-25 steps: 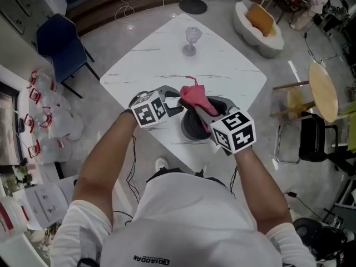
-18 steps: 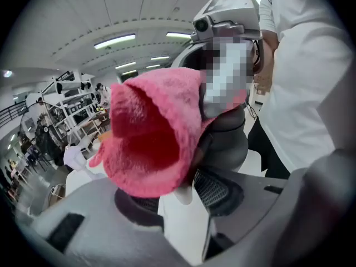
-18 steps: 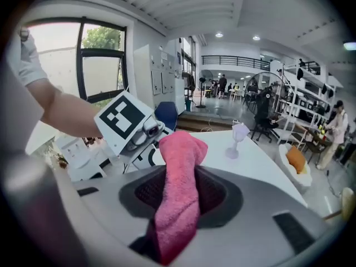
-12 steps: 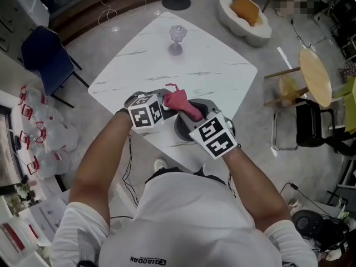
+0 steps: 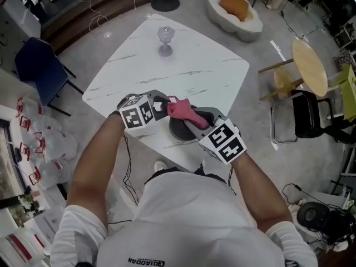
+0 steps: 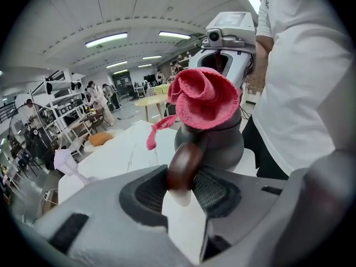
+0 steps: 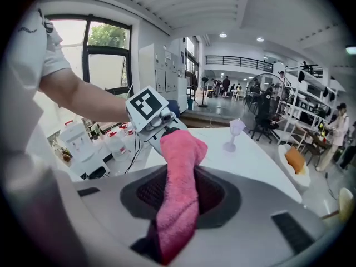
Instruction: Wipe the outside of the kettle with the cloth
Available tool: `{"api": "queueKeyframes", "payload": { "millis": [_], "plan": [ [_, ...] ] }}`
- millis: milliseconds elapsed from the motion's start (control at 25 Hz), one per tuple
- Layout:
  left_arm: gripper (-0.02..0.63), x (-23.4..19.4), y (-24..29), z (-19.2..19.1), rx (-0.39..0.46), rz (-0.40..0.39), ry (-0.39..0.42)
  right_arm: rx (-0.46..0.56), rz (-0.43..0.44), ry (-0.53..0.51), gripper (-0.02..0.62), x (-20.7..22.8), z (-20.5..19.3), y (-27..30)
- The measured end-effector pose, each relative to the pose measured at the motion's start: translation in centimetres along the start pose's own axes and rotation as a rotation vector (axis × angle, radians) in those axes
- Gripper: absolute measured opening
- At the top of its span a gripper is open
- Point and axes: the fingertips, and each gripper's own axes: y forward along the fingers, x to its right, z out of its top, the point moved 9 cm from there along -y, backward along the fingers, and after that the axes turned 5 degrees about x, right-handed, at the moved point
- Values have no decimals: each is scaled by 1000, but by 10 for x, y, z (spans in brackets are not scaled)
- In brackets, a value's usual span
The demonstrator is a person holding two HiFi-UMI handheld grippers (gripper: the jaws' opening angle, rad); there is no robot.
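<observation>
A dark grey kettle stands near the front edge of the white marble table. My left gripper is at the kettle's left, shut on the kettle's brown wooden handle, which sits between the pads. In the left gripper view the kettle's body rises just behind the handle, with the pink cloth bunched on its top. My right gripper comes in from the right, shut on the pink cloth, whose free end lies over the kettle's lid.
A clear stemmed glass stands at the table's far corner. A blue chair is to the left. A round wooden table and a black chair are to the right. Bottles lie on the floor at left.
My left gripper's jaws have narrowed onto the kettle's handle. My right gripper has brought the cloth down and closer to the kettle's top. The kettle has stayed in place.
</observation>
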Motion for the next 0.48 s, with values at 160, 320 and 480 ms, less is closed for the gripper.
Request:
{"api": "queueKeyframes", "payload": {
  "millis": [160, 320, 480],
  "plan": [
    [135, -2, 1, 1, -7, -17, -7, -17, -10, -6, 121, 1, -8, -14],
    [137, -3, 2, 2, -19, -32, -2, -26, -27, 22, 121, 6, -26, -34],
    [135, -2, 3, 3, -38, -32, 22, -65, -69, 52, 121, 9, -51, -60]
  ]
}}
